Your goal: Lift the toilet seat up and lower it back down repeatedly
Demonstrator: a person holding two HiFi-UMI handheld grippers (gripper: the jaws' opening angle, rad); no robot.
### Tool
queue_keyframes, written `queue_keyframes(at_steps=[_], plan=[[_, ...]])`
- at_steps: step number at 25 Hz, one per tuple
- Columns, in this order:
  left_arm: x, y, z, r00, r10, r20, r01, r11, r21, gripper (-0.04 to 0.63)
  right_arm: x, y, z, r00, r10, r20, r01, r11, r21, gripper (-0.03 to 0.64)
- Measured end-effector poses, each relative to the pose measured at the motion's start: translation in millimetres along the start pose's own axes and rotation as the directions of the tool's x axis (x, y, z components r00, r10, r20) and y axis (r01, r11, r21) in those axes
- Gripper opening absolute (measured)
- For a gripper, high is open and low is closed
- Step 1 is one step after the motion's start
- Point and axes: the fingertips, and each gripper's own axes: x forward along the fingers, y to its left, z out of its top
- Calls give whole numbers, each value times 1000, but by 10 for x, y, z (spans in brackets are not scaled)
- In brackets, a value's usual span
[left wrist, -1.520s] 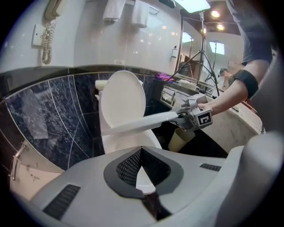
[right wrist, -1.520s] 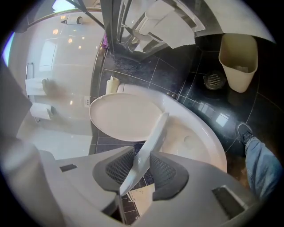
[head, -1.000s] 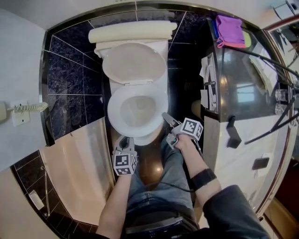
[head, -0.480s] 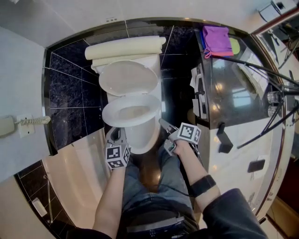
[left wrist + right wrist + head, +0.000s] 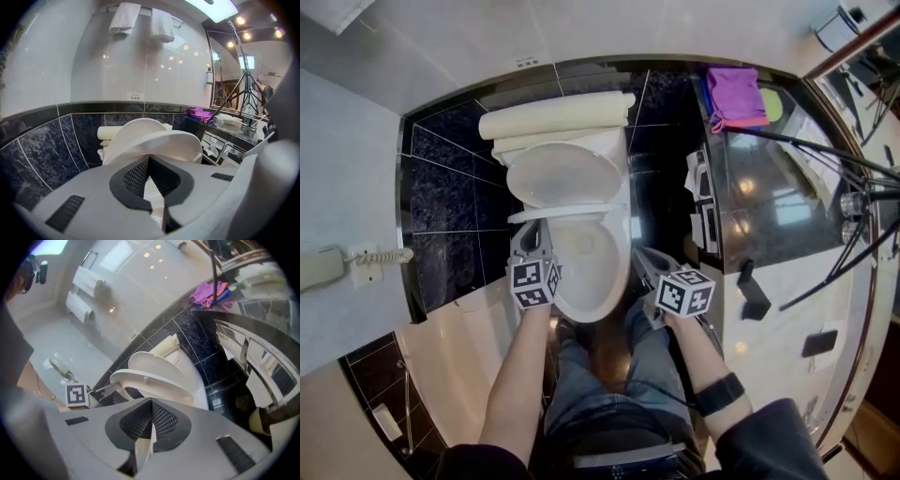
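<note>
Dark veined tiles (image 5: 441, 178) behind toilet (image 5: 592, 274) (seat (image 5: 558, 214) half-raised).

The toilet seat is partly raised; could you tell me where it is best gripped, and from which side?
Take the toilet seat by its free front rim, farthest from the hinge. It tilts up off the bowl with the lid upright behind, so the rim's underside is open; coming from the front-left, where the left gripper sits, seems best.

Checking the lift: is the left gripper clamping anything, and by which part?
Nothing clamped: the left gripper is shut, apparently wedged under the toilet seat, at its left front rim, propping it up.
</note>
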Motion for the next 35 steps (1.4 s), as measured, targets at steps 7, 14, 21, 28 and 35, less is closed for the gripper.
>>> queue_keyframes(at_steps=[7, 14, 21, 28, 35], plan=[[455, 151, 270, 1000, 13, 8, -13, 998, 60, 0, -52, 65, 148, 1000, -1, -5, 0, 990, -143, 2], [692, 191, 368, 1000, 25, -16, -24, 997, 74, 0, -57, 11, 143, 1000, 3, -29, -8, 984, -177, 2], [323, 25, 266, 999, -11, -45, 15, 995, 96, 0, -65, 175, 245, 1000, 0, -16, -3, 970, -242, 2], [-339, -120, 315, 997, -68, -38, 73, 990, 125, 0, -158, 486, 319, 1000, -20, 4, 20, 931, -365, 2], [-1143, -114, 432, 994, -106, -9, 106, 987, 121, 0, -428, 805, 299, 996, -77, 55, 94, 865, -493, 3]])
